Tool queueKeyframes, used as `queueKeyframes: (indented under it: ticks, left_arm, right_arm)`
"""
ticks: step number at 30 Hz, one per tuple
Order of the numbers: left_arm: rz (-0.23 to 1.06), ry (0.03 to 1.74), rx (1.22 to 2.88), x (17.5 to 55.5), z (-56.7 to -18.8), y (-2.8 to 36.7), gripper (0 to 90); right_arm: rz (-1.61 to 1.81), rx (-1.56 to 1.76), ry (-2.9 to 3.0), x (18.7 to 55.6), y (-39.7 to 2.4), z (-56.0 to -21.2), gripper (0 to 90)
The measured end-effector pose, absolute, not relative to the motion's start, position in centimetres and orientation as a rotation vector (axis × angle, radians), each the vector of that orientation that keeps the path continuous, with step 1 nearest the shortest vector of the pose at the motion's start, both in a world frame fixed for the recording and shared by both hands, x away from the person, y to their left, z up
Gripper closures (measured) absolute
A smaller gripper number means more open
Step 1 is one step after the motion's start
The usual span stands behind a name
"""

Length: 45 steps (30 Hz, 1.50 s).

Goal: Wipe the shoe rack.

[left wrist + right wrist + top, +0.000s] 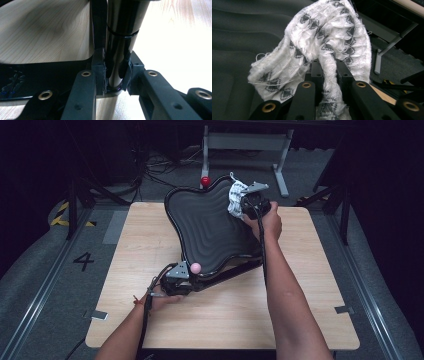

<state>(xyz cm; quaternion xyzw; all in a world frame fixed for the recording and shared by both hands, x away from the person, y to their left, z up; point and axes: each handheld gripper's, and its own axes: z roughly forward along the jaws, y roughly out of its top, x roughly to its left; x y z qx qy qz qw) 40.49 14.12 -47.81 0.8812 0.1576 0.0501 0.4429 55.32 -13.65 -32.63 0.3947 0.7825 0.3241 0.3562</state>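
Cloth [322,57], white with dark woven diamonds, sits bunched at the black contoured seat's [210,227] far edge, pinched in the right hand-held gripper [248,200]. Soft and limp, it looks best grasped by a fold. Left hand-held gripper [172,282] clamps the seat's glossy frame tube [120,37].

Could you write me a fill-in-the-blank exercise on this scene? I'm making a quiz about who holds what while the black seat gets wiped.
1. The right hand-held gripper is shut on a white patterned ____.
2. The left hand-held gripper clamps a glossy black ____ of the seat's frame.
3. The cloth rests on the black seat near its ____ edge in the high view.
4. The seat lies on a ____ table.

Missing words: cloth; tube; right; wooden
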Motion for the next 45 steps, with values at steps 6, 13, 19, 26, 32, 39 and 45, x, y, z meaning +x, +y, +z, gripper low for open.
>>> queueKeyframes:
  ticks: [6,13,19,26,32,39,45]
  left_arm:
    - [0.127,0.384,2.183,40.5,-47.8,14.1,74.3]
    - [0.126,0.381,2.184,40.5,-47.8,14.1,74.2]
    - [0.126,0.381,2.185,40.4,-47.8,14.1,74.3]
    - [0.126,0.380,2.186,40.4,-47.8,14.1,74.3]
    - [0.127,0.381,2.186,40.4,-47.8,14.1,74.3]
    - [0.129,0.381,2.188,40.4,-47.8,14.1,74.3]
    - [0.131,0.380,2.192,40.4,-47.8,14.1,74.2]
  right_arm:
    - [0.847,0.952,2.030,55.2,-12.6,-32.4,80.1]
    - [0.870,0.893,2.058,55.1,-11.6,-32.2,80.1]
    - [0.902,0.812,2.094,54.5,-10.0,-32.2,80.2]
    - [0.937,0.708,2.147,53.1,-7.6,-32.2,80.2]
    - [0.961,0.635,2.175,52.3,-5.2,-32.1,80.0]
    - [0.987,0.552,2.195,51.5,-2.1,-32.0,79.9]
    - [1.006,0.527,2.200,51.2,0.1,-31.8,79.8]
